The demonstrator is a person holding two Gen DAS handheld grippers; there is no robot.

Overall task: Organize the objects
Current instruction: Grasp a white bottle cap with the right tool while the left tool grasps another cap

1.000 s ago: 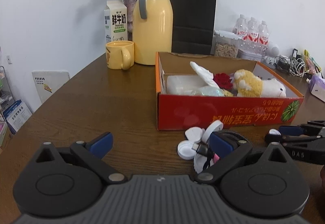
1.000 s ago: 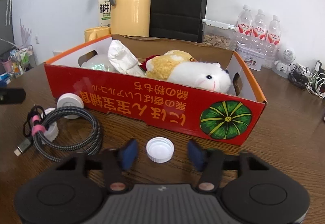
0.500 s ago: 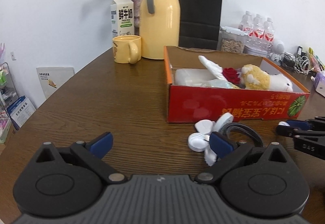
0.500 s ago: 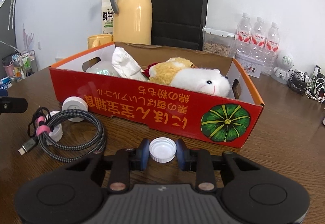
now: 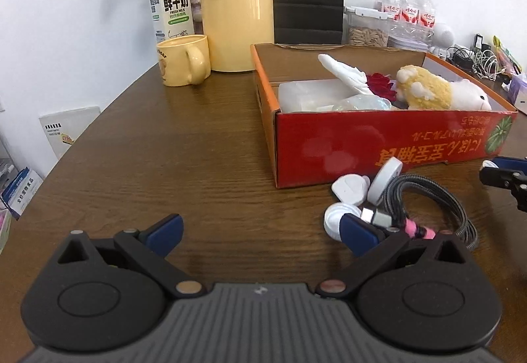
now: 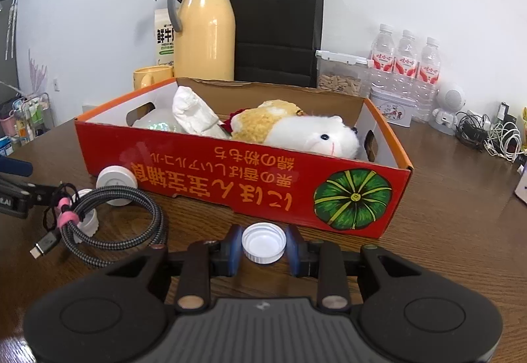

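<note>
My right gripper is shut on a white bottle cap and holds it in front of the red cardboard box. The box holds a plush toy, a white cloth and a clear bag. A coiled braided cable with a pink tie and several white caps lie on the table left of the cap. My left gripper is open and empty over the table, its right finger beside the cable and white caps. The box shows in the left wrist view too.
A yellow thermos, yellow mug, milk carton and black paper bag stand behind the box. Water bottles, a seed container and tangled chargers sit at the back right. The table's left edge curves away.
My right gripper has closed on the white cap and lifted it slightly. My left gripper has moved forward and left, still open.
</note>
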